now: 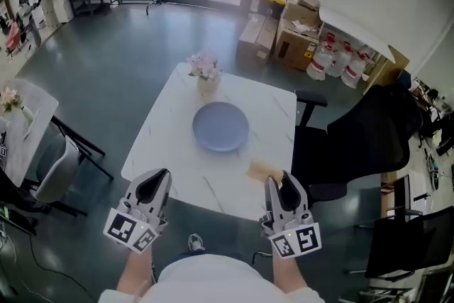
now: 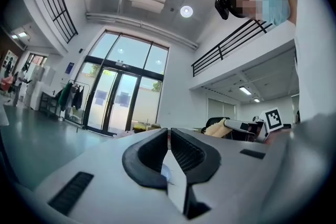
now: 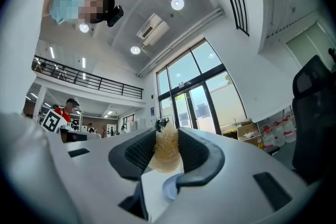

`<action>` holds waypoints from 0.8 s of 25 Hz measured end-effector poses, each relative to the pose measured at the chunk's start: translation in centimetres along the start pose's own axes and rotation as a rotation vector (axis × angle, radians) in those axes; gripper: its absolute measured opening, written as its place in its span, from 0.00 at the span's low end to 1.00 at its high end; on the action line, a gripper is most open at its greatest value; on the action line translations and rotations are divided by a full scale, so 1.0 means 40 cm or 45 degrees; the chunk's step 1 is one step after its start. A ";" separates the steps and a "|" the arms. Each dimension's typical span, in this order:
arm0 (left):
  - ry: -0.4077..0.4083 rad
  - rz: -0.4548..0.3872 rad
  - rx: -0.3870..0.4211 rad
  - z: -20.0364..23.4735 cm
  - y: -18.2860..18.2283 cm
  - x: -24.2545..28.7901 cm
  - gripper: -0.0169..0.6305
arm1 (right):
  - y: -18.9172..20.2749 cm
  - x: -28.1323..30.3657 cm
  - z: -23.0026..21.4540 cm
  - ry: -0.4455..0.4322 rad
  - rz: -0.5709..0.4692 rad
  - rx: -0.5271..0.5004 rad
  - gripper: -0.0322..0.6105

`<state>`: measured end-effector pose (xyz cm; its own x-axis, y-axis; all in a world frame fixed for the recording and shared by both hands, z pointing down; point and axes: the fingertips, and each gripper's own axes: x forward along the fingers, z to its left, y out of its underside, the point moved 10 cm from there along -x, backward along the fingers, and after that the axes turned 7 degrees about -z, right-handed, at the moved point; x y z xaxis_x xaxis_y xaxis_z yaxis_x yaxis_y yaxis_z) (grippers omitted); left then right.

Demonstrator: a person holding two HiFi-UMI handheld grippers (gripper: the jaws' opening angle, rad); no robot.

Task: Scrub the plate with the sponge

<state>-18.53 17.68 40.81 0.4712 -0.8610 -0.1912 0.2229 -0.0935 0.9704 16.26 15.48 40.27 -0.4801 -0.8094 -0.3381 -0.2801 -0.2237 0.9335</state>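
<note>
A round blue-grey plate (image 1: 220,126) lies in the middle of the white marble table (image 1: 170,152). Past the table's near edge my right gripper (image 1: 282,181) is shut on a tan fibrous sponge (image 1: 261,169), which sticks out to the left of the jaws. In the right gripper view the sponge (image 3: 166,155) fills the gap between the jaws of that gripper (image 3: 167,136), which tilts upward. My left gripper (image 1: 154,179) hovers at the near left corner, shut with nothing in it. In the left gripper view its jaws (image 2: 169,134) meet, also tilted up.
A small vase of pink flowers (image 1: 204,74) stands on the table just behind the plate. A black office chair (image 1: 369,131) is at the table's right side, and a grey chair (image 1: 60,167) at the left. Cardboard boxes (image 1: 294,32) sit on the floor beyond.
</note>
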 end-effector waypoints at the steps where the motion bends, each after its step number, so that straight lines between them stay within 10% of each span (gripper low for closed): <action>1: 0.010 -0.001 -0.005 0.021 0.000 0.006 0.09 | 0.005 0.012 0.007 0.011 0.001 -0.004 0.25; 20: -0.006 -0.005 -0.050 0.149 0.054 0.246 0.09 | 0.060 0.232 -0.149 -0.009 0.022 -0.019 0.25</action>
<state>-18.51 6.03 41.91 0.4665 -0.8629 -0.1943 0.2580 -0.0774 0.9630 16.08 4.21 40.08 -0.4905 -0.8093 -0.3230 -0.2594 -0.2183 0.9408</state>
